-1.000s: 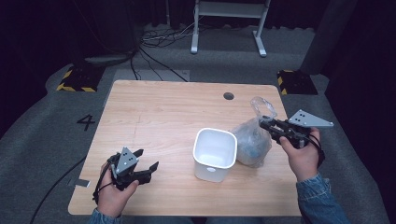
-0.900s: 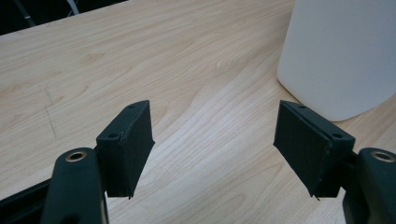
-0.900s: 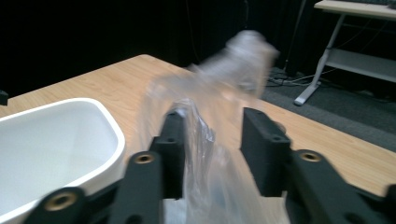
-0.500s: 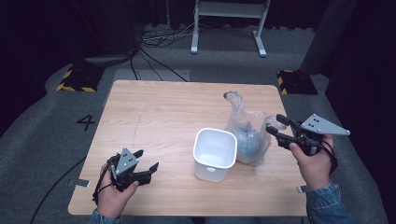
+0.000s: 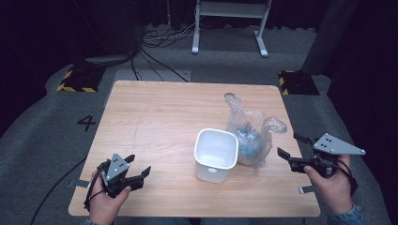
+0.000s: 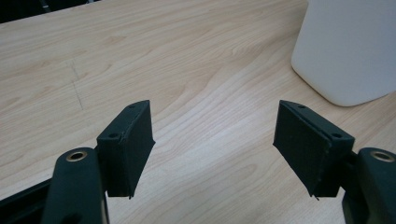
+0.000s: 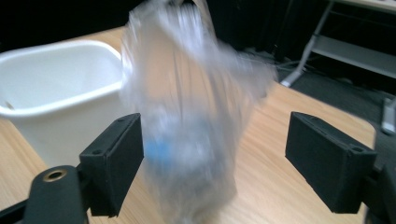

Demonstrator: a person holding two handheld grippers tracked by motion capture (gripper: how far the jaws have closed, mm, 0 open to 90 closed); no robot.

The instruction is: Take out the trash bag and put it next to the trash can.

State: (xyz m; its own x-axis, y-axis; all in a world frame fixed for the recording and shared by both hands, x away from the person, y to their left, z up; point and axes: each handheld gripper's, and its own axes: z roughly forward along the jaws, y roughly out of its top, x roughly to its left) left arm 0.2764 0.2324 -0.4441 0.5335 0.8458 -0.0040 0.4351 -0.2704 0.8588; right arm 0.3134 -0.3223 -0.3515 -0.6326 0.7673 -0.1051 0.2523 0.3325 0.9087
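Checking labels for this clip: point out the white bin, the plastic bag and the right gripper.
white bin (image 5: pixel 228 140), high view, far rim.
plastic bag (image 5: pixel 248 123), high view, upper body.
right gripper (image 5: pixel 290 146), high view, between its open fingertips.

tables: one wooden table (image 5: pixel 155 112) | bins: one white bin (image 5: pixel 215 153) | bags: one clear plastic bag (image 5: pixel 248 133), contents blurred and uncounted | grippers: two, left gripper (image 5: pixel 137 168) and right gripper (image 5: pixel 289 146) | hands: two | floor pads with yellow-black stripes: two, one (image 5: pixel 75 79) left, one (image 5: pixel 296 83) right | metal stands: one (image 5: pixel 230 18)
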